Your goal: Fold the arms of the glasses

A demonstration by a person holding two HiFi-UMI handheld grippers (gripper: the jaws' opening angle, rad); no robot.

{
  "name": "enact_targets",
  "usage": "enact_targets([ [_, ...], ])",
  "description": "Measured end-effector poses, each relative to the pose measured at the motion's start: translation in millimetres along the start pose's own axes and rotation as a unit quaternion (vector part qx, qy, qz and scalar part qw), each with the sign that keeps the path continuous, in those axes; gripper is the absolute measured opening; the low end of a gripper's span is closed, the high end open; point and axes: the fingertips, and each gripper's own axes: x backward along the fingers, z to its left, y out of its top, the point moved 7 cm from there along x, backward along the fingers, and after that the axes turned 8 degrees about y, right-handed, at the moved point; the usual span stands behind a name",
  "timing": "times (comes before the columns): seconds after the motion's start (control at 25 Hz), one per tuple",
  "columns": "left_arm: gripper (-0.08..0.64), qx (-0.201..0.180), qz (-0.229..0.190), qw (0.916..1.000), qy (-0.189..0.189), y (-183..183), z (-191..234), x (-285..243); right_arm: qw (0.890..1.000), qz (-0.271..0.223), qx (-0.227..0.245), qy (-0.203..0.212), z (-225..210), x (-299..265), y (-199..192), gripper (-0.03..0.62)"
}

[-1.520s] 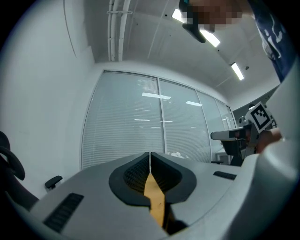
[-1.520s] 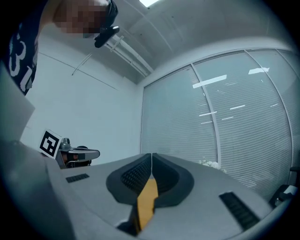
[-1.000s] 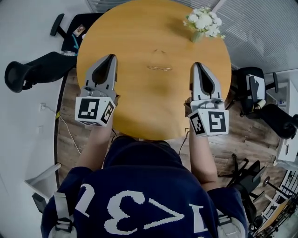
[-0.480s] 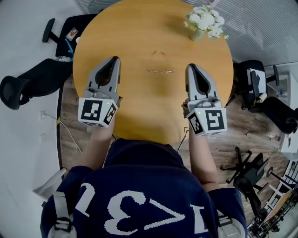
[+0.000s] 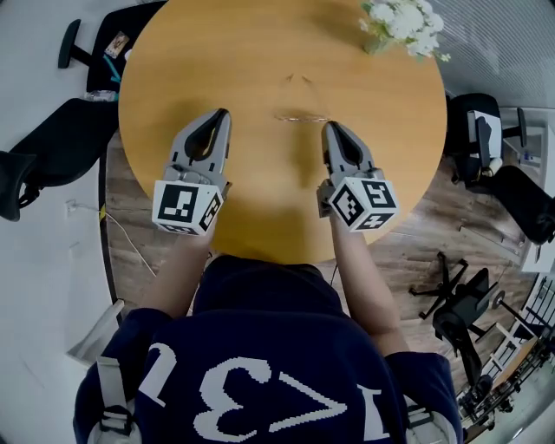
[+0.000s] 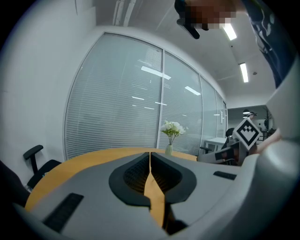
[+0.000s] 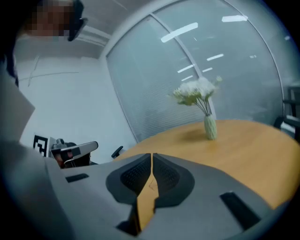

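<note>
Thin wire-framed glasses [image 5: 301, 115] lie near the middle of the round wooden table [image 5: 199, 52], their arms spread open and pointing away from me. My right gripper [image 5: 332, 129] is shut and empty, its tip just right of and short of the frame's front. My left gripper [image 5: 220, 116] is also shut and empty, about a hand's width left of the glasses. In the left gripper view the jaws [image 6: 150, 154] meet along one line. The right gripper view shows its jaws [image 7: 152, 155] pressed together too.
A vase of white flowers [image 5: 403, 22] stands at the table's far right, also seen as the vase [image 6: 171, 132] and the vase [image 7: 202, 101]. Black office chairs stand left [image 5: 52, 147] and right [image 5: 490, 147] of the table. A glass wall with blinds [image 6: 117, 103] lies beyond.
My right gripper has moved left and forward toward the glasses, and its marker cube has turned. The left gripper has edged slightly forward. Both stay shut.
</note>
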Motion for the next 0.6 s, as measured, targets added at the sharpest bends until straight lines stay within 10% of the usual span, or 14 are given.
enact_targets([
  [0.16,0.021,-0.002,0.021,0.9996,-0.016,-16.5,-3.1,-2.3,0.985,-0.005,-0.174,0.003,-16.4,-20.2,-52.7,0.029],
  [0.32,0.021,-0.002,0.042,0.9989,-0.020,-28.9,-2.9,0.7,0.940,-0.040,-0.338,-0.003,-32.1,-36.6,-83.5,0.074],
  [0.6,0.021,-0.004,0.058,0.9982,-0.014,-36.3,3.9,4.4,0.880,-0.092,-0.465,-0.021,-49.8,-55.6,-108.2,0.106],
])
